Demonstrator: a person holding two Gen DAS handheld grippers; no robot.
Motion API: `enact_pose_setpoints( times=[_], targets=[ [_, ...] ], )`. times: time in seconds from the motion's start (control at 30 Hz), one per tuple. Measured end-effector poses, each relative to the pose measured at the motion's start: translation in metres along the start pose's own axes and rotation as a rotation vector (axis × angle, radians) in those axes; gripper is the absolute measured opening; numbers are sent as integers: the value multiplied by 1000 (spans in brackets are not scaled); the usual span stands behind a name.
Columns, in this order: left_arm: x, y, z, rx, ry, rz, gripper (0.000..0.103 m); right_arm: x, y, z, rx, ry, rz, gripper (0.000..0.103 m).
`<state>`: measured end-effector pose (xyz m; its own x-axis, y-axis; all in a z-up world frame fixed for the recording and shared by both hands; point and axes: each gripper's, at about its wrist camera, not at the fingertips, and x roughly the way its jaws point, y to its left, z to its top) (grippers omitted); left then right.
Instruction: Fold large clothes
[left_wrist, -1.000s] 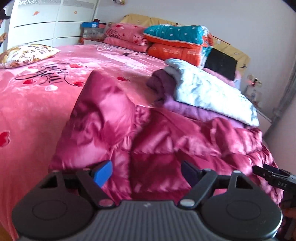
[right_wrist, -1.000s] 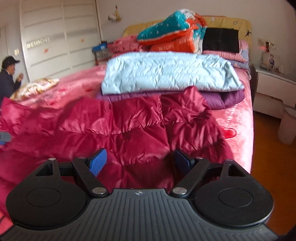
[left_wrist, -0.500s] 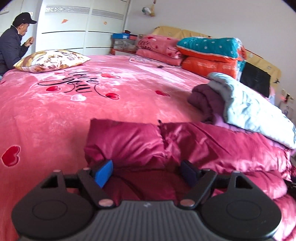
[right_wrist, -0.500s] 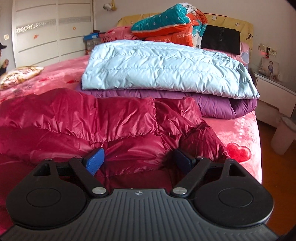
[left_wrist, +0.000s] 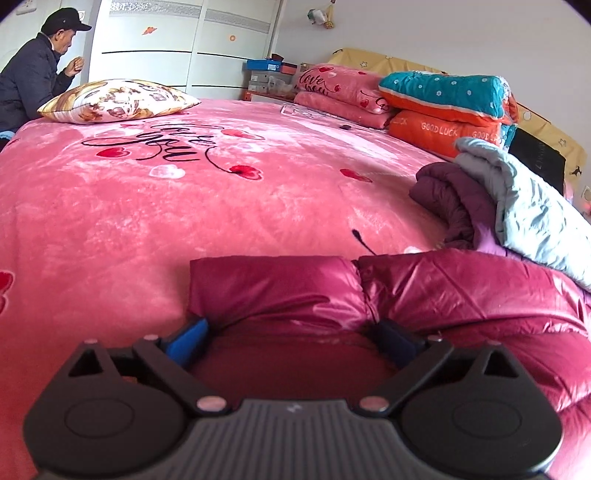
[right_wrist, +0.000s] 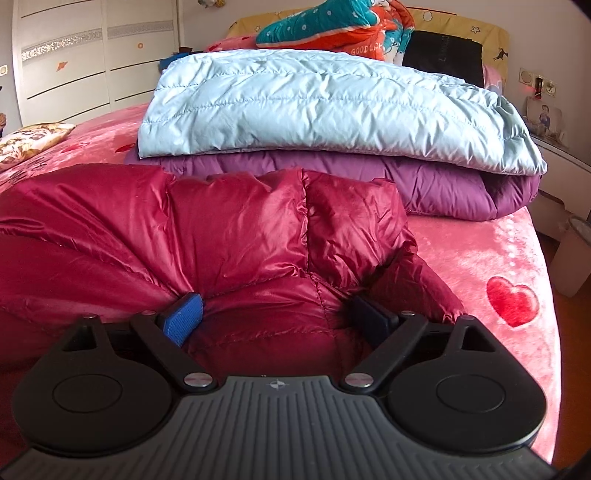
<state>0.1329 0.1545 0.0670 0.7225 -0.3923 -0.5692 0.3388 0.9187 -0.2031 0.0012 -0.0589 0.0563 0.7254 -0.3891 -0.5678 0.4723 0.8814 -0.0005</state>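
left hand-held gripper (left_wrist: 291, 339) opening, my pads releasing the red down jacket (left_wrist: 424, 295) | right hand-held gripper (right_wrist: 280, 314) still spread wide, jacket bulging between | jacket now lying lower on bed (left_wrist: 184, 206)

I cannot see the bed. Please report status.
Left gripper opening, red jacket between jaws. Right gripper wide, same jacket bulging between. Folded blue jacket lies beyond, apart.

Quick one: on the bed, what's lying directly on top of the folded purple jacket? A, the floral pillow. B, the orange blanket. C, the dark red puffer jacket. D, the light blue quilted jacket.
D: the light blue quilted jacket lies spread over the folded purple jacket, whose edge shows beneath it; the dark red puffer jacket lies in front.
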Motion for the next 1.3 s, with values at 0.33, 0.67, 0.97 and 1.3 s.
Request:
enact_pose_setpoints(
  times=[0.33,0.67,0.97,1.3],
  targets=[
    [-22,-9,12,21,5,45,93,-16,-14,3,78,-34,44,103],
    [-75,-93,38,60,-55,-111,93,-68,-52,25,248,-170,9,103],
    [-14,-168,15,158,64,-85,93,-40,-59,6,175,-53,-47,103],
    [20,-169,-4,166,91,-58,101,-11,-81,-2,268,48,19,103]
  ],
)
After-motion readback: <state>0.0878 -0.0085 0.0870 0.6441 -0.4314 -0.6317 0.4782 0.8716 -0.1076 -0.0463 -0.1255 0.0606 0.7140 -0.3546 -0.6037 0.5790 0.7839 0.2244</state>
